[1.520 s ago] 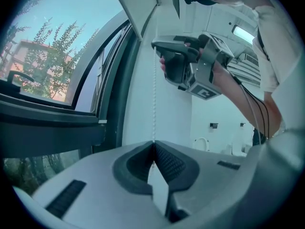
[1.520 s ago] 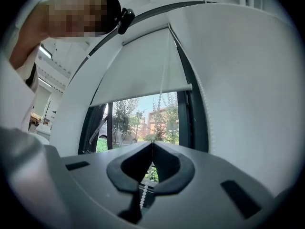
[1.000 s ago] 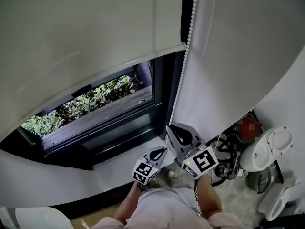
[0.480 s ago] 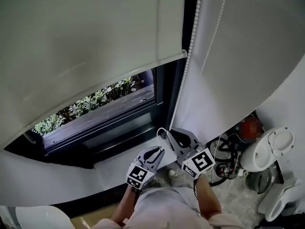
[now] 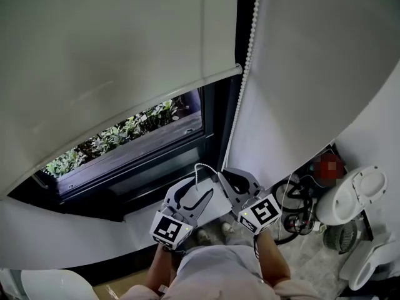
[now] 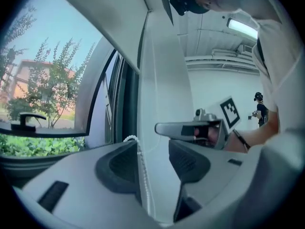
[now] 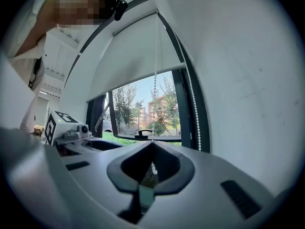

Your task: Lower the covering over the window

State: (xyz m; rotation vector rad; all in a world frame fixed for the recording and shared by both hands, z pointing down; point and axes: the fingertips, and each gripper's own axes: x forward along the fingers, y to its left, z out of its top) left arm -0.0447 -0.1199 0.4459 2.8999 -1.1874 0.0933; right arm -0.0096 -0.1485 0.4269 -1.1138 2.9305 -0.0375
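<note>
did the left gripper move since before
Yes. Left gripper rose and shifted left against the window frame; jaws have just been opening, bead chain between them.

Above the jaws, blind [image 5: 112, 55] of matt pale cloth; glossy white plastic bead chain [image 5: 247, 42]; smooth dark frame [image 5: 215, 117].

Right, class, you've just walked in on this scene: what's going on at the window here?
A person works a roller blind with two handheld grippers. The right gripper is shut on the bead chain beside the window. The left gripper has just been opening its jaws; the chain runs between them along one pad, unpinched. The blind hangs partway down, with green plants showing below it.
</note>
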